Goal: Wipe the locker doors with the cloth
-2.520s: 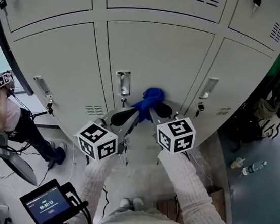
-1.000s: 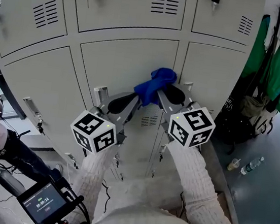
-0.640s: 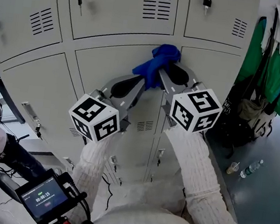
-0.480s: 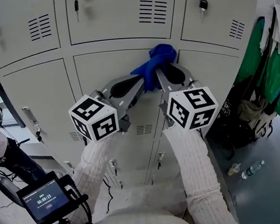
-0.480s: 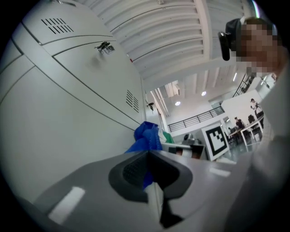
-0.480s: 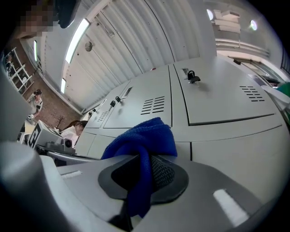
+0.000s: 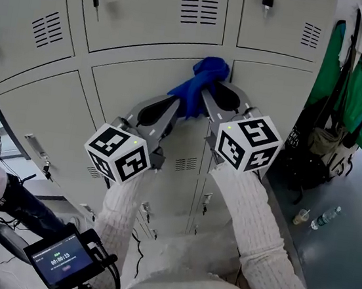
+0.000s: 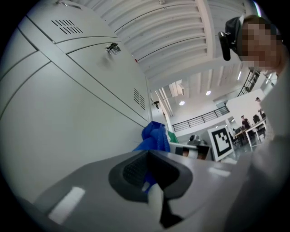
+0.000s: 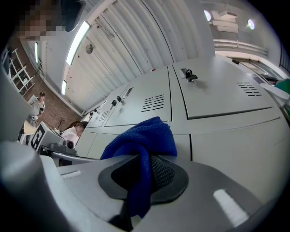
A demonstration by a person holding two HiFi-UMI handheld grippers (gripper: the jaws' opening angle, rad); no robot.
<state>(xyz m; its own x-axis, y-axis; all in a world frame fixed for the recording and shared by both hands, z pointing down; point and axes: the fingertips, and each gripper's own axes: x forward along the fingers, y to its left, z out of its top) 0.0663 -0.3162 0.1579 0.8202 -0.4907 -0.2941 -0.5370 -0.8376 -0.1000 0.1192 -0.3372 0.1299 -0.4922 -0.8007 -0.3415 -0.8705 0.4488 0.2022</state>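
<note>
Your wiping is under way: the cloth (image 7: 203, 77) looks pressed against the lockers (image 7: 152, 11) at the seam between the middle door (image 7: 132, 84) and the right door (image 7: 276, 97) of the lower row, just below the upper row. Your left hand-held gripper (image 7: 176, 107) and right hand-held gripper (image 7: 208, 101) are each clamped on it, blue folds bunched between both pairs of jaws. No door shows streaks or damp, so you cannot tell which are done; judge most of the bank as left. Count one cloth, two grippers, and at least six doors in view, others hidden behind your arms; one bottle (image 7: 325, 216) and one cup (image 7: 301, 217) are on the floor at the right
</note>
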